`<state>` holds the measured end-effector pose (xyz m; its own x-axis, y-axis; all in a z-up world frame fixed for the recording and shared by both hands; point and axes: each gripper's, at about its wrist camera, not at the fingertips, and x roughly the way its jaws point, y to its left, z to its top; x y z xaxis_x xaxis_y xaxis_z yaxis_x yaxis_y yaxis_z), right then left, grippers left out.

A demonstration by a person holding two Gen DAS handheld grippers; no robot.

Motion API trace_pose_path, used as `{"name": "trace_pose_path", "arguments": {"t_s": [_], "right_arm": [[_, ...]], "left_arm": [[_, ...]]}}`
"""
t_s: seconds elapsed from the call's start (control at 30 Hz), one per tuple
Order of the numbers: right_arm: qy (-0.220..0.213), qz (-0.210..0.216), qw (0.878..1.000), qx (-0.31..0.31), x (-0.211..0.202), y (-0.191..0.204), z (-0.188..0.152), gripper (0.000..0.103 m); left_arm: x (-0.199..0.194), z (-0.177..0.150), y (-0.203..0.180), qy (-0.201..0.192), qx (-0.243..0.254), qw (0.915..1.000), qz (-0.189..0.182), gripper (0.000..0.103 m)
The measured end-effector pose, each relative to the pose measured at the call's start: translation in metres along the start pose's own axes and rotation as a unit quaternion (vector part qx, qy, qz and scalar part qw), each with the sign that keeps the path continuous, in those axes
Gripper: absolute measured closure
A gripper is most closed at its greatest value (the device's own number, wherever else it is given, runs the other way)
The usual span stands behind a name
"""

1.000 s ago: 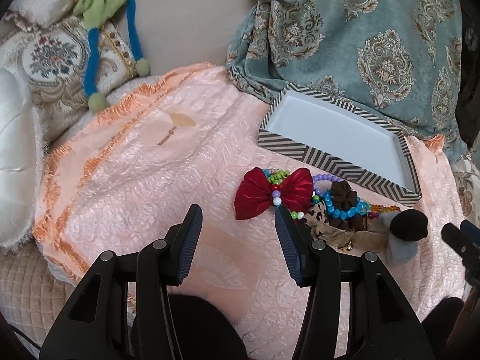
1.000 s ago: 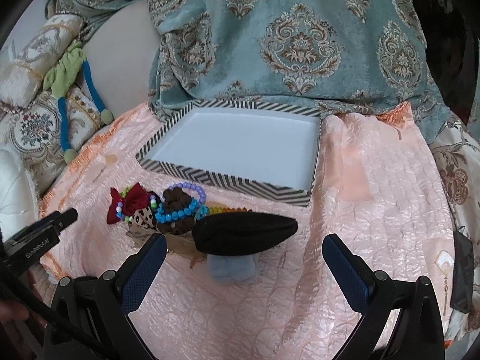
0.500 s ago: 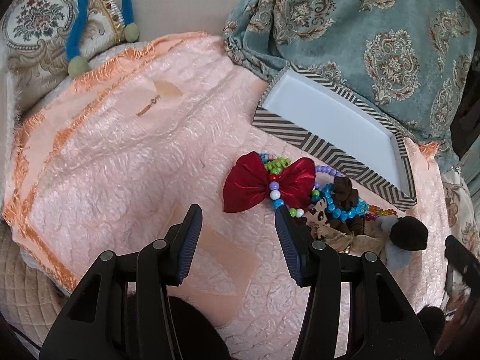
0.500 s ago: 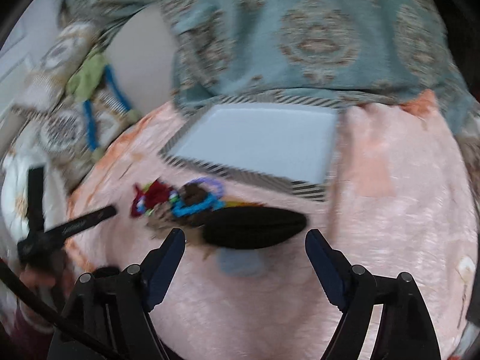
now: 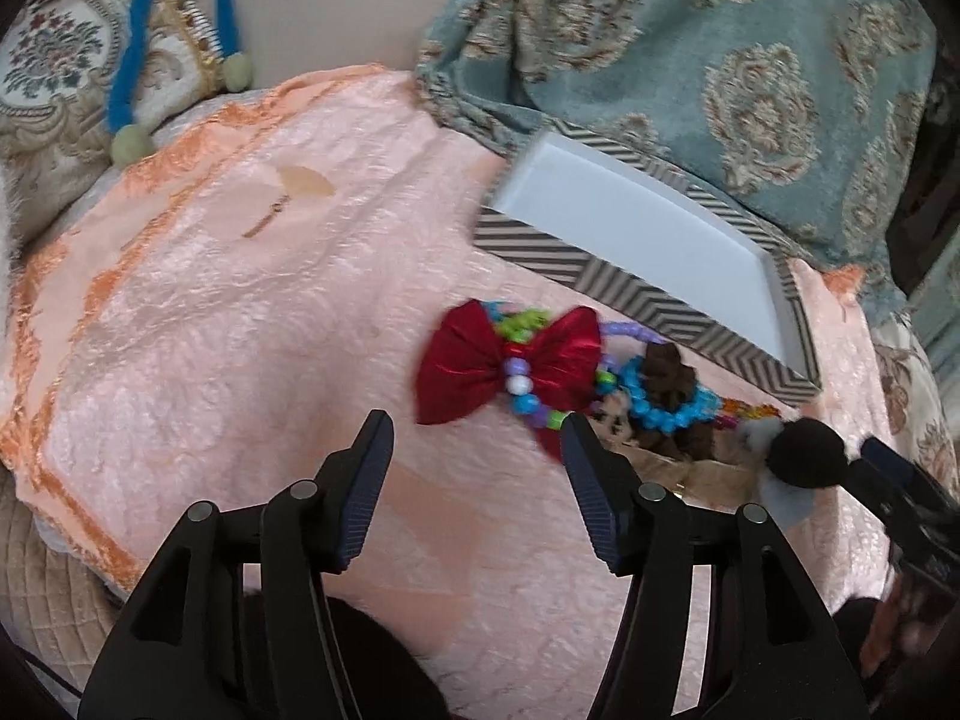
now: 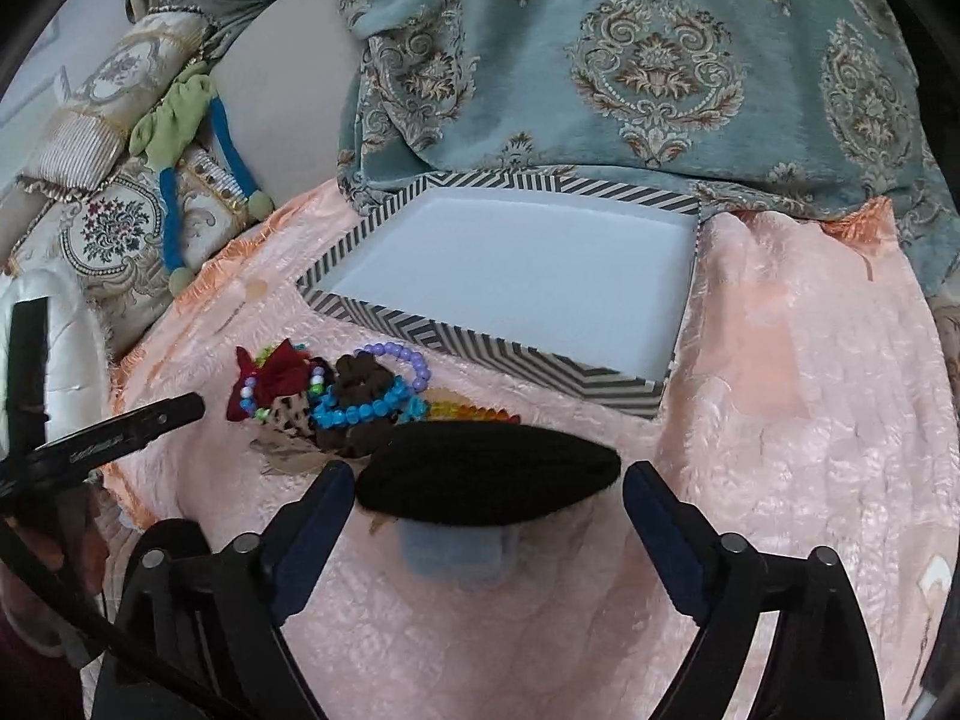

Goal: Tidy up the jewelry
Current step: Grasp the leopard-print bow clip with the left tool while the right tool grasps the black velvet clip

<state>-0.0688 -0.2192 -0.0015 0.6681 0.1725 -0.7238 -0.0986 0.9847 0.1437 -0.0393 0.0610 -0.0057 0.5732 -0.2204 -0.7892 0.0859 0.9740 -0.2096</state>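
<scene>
A home's sitting area, shown by embroidered cushions (image 6: 114, 228), a teal damask throw (image 6: 630, 60) draped over beige upholstery, and a peach quilted cover (image 5: 240, 312) spread underneath.

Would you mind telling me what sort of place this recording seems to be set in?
Probably a home sitting room, on a sofa or daybed: embroidered cushions at the side, a teal damask throw behind, and a peach quilted cloth spread as the work surface for a striped tray and hair accessories.
</scene>
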Motion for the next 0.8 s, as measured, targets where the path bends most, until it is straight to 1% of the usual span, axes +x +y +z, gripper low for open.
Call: {"name": "trace_pose_path", "arguments": {"t_s": [0.03,0.1,0.17,0.2,0.23,0.27,0.3,0.33,0.37,0.4,0.47,0.5,0.53,0.63,0.7,0.8], "right_arm": [[0.001,0.004,1.0,0.005,0.004,-0.003,0.001,0.01],[0.003,0.03,0.999,0.026,0.014,-0.012,0.002,0.01],[0.016,0.048,0.998,0.042,0.022,-0.017,0.001,0.012],[0.016,0.056,0.997,0.046,0.023,-0.017,-0.001,0.018],[0.013,0.069,0.996,0.048,0.023,-0.016,-0.002,0.032],[0.01,0.081,0.995,0.051,0.022,-0.016,-0.003,0.04],[0.009,0.086,0.995,0.054,0.022,-0.017,-0.004,0.057],[0.007,0.087,0.995,0.057,0.02,-0.018,-0.005,0.068],[0.006,0.092,0.994,0.06,0.02,-0.019,-0.005,0.071],[0.004,0.101,0.993,0.067,0.018,-0.021,-0.004,0.077],[-0.002,0.107,0.992,0.074,0.015,-0.024,-0.004,0.081],[-0.003,0.104,0.992,0.074,0.014,-0.024,-0.004,0.091],[-0.004,0.103,0.992,0.074,0.013,-0.025,-0.004,0.095],[-0.008,0.103,0.991,0.081,0.011,-0.029,-0.003,0.095],[-0.009,0.101,0.992,0.082,0.011,-0.032,-0.002,0.095],[-0.014,0.104,0.99,0.097,0.008,-0.038,-0.001,0.095]], "left_arm": [[0.0,-0.001,-0.004,0.001,0.004,1.0,-0.005,0.042],[0.0,-0.003,-0.014,0.003,0.021,0.9996,-0.021,0.039],[0.002,-0.005,-0.025,0.009,0.039,0.9985,-0.038,0.034],[0.003,-0.006,-0.031,0.011,0.049,0.9977,-0.047,0.034],[0.004,-0.006,-0.035,0.013,0.056,0.997,-0.053,0.033],[0.005,-0.007,-0.04,0.013,0.065,0.9961,-0.059,0.033],[0.006,-0.008,-0.045,0.013,0.072,0.9954,-0.063,0.032],[0.007,-0.009,-0.05,0.014,0.079,0.9944,-0.068,0.032],[0.008,-0.01,-0.055,0.016,0.085,0.9935,-0.074,0.032],[0.011,-0.011,-0.062,0.019,0.094,0.9921,-0.081,0.032],[0.015,-0.012,-0.072,0.02,0.108,0.9904,-0.084,0.032],[0.017,-0.013,-0.077,0.018,0.115,0.9898,-0.083,0.032],[0.02,-0.013,-0.08,0.02,0.12,0.9894,-0.08,0.032],[0.032,-0.015,-0.093,0.027,0.14,0.9864,-0.083,0.032],[0.041,-0.016,-0.1,0.033,0.151,0.985,-0.077,0.032],[0.052,-0.017,-0.103,0.046,0.153,0.984,-0.079,0.033]]}}
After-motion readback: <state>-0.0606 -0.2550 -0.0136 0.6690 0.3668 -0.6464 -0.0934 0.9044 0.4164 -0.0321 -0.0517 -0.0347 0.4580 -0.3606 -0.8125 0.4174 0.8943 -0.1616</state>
